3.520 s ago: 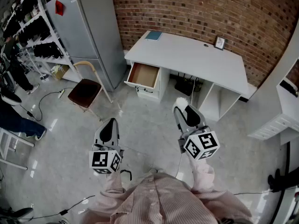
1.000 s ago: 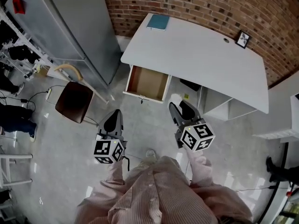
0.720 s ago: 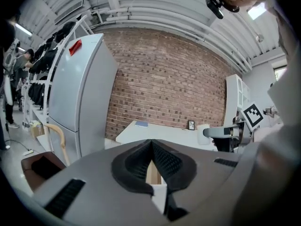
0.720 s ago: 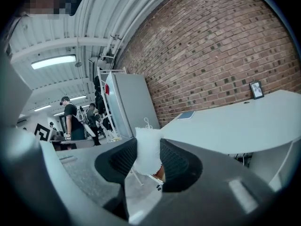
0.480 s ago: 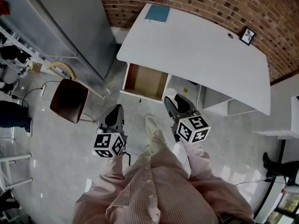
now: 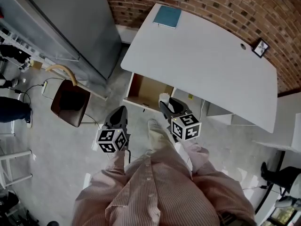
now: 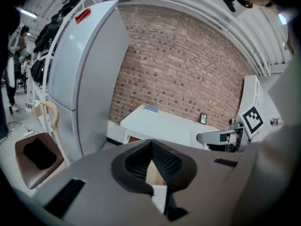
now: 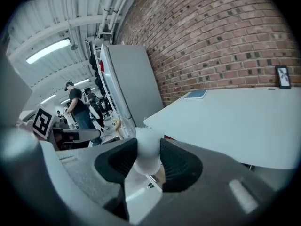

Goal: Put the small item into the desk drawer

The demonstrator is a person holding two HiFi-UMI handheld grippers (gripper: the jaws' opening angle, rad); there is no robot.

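Observation:
The white desk (image 6: pixel 207 60) stands against the brick wall, its wooden drawer (image 6: pixel 149 92) pulled open at the left end. My right gripper (image 6: pixel 165 103) hovers at the drawer's front right corner, shut on a small white fluffy item (image 6: pixel 163 98). In the right gripper view the item (image 8: pixel 147 155) is pinched between the dark pads of the right gripper (image 8: pixel 148 147), with the desk (image 8: pixel 235 117) beyond. My left gripper (image 6: pixel 119 114) hangs lower left of the drawer, over the floor. In its own view the left gripper (image 7: pixel 151 145) has its tips meeting and holds nothing.
A tall grey fridge (image 6: pixel 61 22) stands left of the desk, with a brown chair (image 6: pixel 70 102) in front of it. A teal notebook (image 6: pixel 167 16) and a small picture frame (image 6: pixel 260 47) lie on the desktop. The person's foot (image 6: pixel 153 125) is below the drawer.
The person has walked up to the desk. Both grippers have come nearer the open drawer, and the right one with the white item now reaches its front edge.

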